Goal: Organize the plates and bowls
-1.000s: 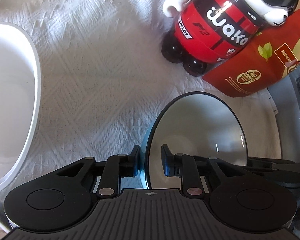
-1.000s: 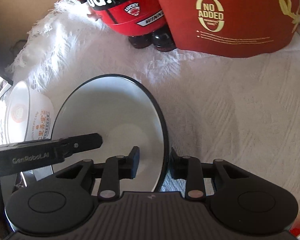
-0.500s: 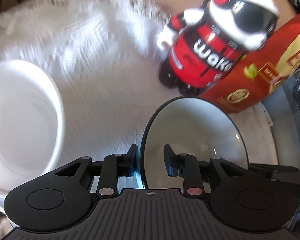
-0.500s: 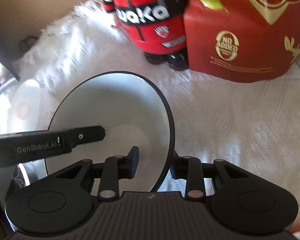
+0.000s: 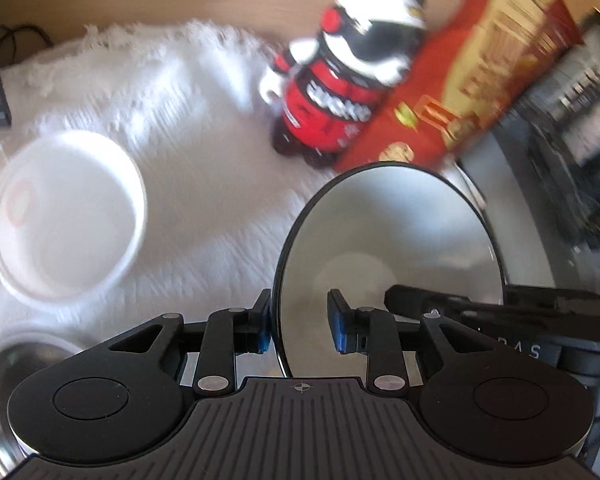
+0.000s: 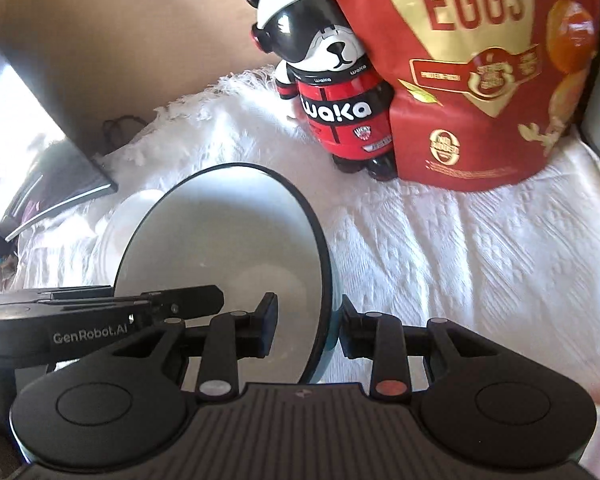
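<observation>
A grey bowl with a dark rim (image 5: 388, 240) is held up above the white cloth by both grippers. My left gripper (image 5: 300, 324) is shut on its left rim, and my right gripper (image 6: 306, 328) is shut on its right rim; the bowl also shows in the right wrist view (image 6: 224, 236). A white bowl (image 5: 66, 216) sits on the cloth to the left, below the lifted bowl, and shows partly behind it in the right wrist view (image 6: 118, 236). A shiny metal bowl (image 5: 4, 376) lies at the lower left.
A red panda-shaped bottle (image 6: 340, 100) and a red egg bag (image 6: 480, 72) stand at the back of the white cloth (image 6: 460, 260). A dark flat object (image 6: 60, 172) lies at the left edge. Wooden tabletop (image 6: 120, 40) lies beyond.
Both grippers have lifted the grey bowl higher off the cloth. More of the bottle, the bag and the white bowl has come into view.
</observation>
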{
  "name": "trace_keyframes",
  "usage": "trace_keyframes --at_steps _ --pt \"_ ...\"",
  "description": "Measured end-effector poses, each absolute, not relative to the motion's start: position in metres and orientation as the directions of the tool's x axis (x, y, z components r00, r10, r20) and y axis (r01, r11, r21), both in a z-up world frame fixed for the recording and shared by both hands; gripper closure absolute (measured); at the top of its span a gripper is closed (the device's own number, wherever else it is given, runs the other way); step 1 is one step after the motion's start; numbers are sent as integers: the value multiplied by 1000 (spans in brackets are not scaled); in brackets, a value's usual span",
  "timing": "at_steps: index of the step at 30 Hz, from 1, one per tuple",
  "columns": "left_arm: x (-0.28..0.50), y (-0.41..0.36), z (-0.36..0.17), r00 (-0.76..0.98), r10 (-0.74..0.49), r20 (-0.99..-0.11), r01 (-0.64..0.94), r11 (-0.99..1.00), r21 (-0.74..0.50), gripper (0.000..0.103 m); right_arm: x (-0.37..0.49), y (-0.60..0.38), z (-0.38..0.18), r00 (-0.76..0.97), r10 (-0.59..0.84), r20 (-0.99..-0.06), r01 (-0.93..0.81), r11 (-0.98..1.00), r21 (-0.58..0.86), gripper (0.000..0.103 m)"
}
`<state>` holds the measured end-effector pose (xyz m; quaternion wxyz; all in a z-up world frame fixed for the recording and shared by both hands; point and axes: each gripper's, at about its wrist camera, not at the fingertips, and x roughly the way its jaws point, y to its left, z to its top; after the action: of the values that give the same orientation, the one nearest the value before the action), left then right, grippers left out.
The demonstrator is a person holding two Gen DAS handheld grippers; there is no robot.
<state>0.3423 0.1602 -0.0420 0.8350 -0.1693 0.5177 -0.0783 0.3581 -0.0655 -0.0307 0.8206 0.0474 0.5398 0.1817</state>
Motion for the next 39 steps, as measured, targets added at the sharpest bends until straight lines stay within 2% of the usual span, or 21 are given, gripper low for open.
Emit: trace_keyframes --at_steps 5,12,18,39 --pt "313 145 -59 375 -338 -863 2 932 -364 72 319 -74 -31 317 321 -892 -238 938 253 71" --pt "290 134 -94 267 -339 -902 23 938 -345 73 280 -82 -71 192 291 -937 -174 950 259 71" --pt "285 138 -99 277 -320 -906 10 944 -330 74 271 -85 -95 148 305 -941 -134 949 287 72" --pt "284 153 -90 285 -333 -899 -7 937 -350 77 283 -75 -91 184 258 -949 -236 948 212 72"
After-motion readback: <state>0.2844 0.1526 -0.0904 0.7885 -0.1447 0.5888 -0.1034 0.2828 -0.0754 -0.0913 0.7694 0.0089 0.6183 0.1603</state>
